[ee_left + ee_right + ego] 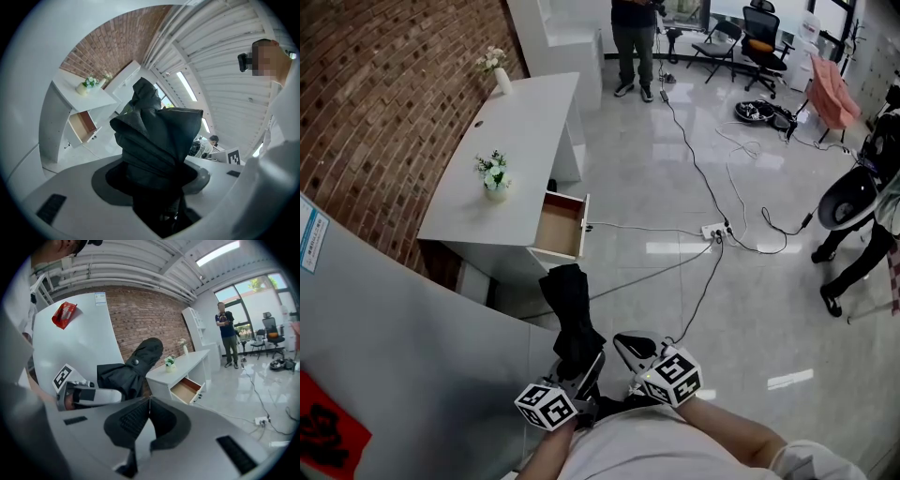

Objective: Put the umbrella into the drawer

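A black folded umbrella (569,314) sticks forward out of my left gripper (584,373), which is shut on its lower end. In the left gripper view the umbrella (154,136) fills the space between the jaws. My right gripper (630,347) is just right of it, jaws closed together with nothing between them (149,403). From that view the umbrella (133,366) and the left gripper's body (82,395) show at left. The white desk (520,141) stands ahead with its drawer (562,226) pulled open, wooden inside bare; it also appears as the drawer (187,390) and drawer (82,125).
A small flower pot (494,176) and a white vase (501,79) stand on the desk. A power strip with cables (715,231) lies on the glossy floor. A person (635,42) stands far back; another person's legs (853,258) are at right. A grey panel (384,328) rises at left.
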A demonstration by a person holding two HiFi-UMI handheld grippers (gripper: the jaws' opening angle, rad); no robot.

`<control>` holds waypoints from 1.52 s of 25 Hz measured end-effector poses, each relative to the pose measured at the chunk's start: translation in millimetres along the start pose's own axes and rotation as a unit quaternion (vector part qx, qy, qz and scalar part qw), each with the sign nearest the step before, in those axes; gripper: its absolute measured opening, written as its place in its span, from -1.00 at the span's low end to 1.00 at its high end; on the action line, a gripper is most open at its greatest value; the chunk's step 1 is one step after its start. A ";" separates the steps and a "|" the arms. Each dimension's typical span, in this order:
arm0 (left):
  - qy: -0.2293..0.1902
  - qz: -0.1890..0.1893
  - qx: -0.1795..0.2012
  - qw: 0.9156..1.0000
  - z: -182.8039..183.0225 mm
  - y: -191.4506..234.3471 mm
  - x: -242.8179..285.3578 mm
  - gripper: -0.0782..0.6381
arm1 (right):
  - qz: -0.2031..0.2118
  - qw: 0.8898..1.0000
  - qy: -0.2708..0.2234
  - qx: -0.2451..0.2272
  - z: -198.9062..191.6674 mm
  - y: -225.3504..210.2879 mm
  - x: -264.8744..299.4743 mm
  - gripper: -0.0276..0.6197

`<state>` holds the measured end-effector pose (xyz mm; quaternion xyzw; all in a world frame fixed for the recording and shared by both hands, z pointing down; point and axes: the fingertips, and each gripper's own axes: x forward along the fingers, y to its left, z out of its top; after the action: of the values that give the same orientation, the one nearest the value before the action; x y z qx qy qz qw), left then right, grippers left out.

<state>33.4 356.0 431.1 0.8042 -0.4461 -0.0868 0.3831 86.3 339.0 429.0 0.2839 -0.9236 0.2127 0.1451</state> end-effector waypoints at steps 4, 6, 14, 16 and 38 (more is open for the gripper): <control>-0.017 -0.003 -0.003 1.000 0.9 -12.2 10.9 -0.10 | 0.001 1.000 -0.013 0.003 2.2 -16.2 -7.5 -0.86; -0.022 -0.001 -0.002 1.000 2.6 -16.0 13.1 -0.10 | 0.004 1.000 -0.015 0.004 3.3 -19.9 -9.9 -0.87; -0.038 0.016 -0.011 0.999 2.1 -15.2 17.1 -0.10 | 0.020 1.000 -0.006 0.000 1.1 -23.7 -15.5 -0.86; -0.041 0.019 -0.012 0.999 2.5 -14.1 17.8 -0.10 | 0.022 1.000 -0.004 0.000 0.2 -25.6 -17.3 -0.86; -0.054 0.008 -0.015 0.998 34.3 9.0 49.2 -0.10 | -0.003 1.000 0.006 -0.003 18.1 -62.2 -3.2 -0.86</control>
<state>39.9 296.2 423.6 0.7890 -0.4708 -0.1338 0.3715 122.7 285.3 431.4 0.2853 -0.9225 0.2112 0.1518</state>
